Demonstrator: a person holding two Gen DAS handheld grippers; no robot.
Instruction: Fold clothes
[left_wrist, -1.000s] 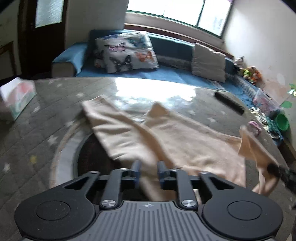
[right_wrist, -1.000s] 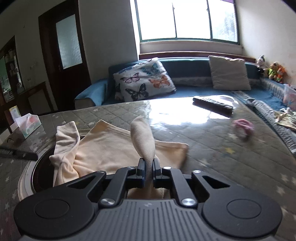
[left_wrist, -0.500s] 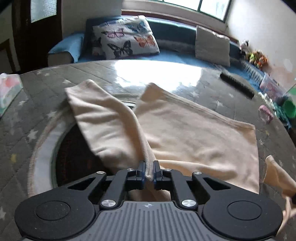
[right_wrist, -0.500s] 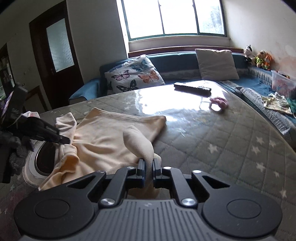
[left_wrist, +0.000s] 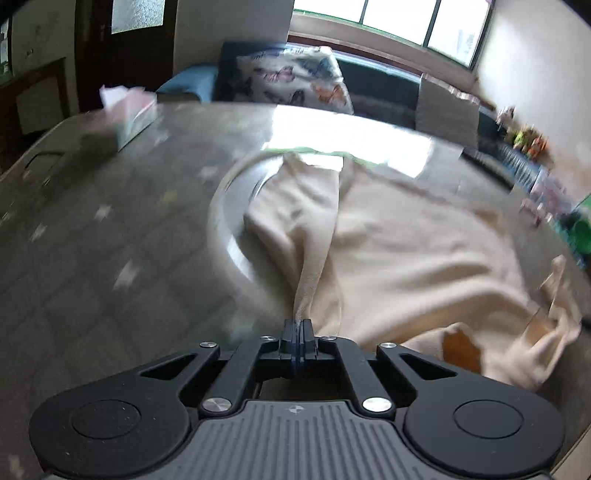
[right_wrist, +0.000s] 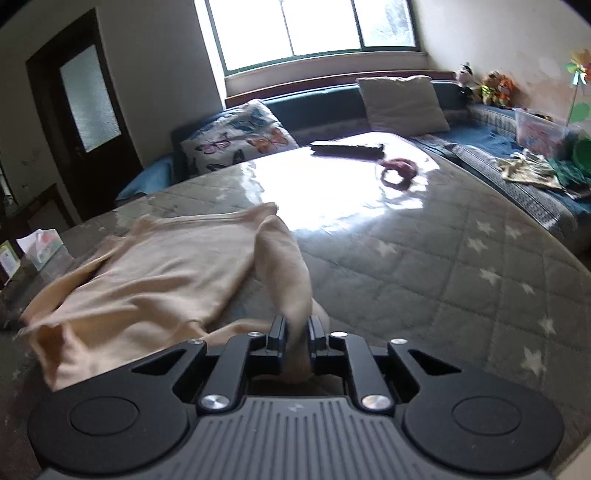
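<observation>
**Both grippers pinch the cream garment over the quilted table**

The left gripper has its fingers pressed tight together on a thin ridge of the garment; the cloth runs in a taut pleat from the fingertips to the far side. The left view is blurred. The garment lies spread on the table, its left part over a pale ring set in the tabletop, and its near right end bunched and raised.

In the right wrist view, the right gripper clamps a thicker fold of the same garment. The fold stands up between the fingers as a rounded hump, while the body of the cloth lies flat to the left, with its near left edge rumpled. The table to the right of the cloth is a grey quilted surface with white stars, glossy where the window light falls.

At the far edge of the table lie a dark remote and, just to its right and nearer, a pink band. A tissue box stands at the left edge. Beyond the table runs a blue sofa with a butterfly cushion and a plain cushion. Soft toys sit at its far right corner.
</observation>
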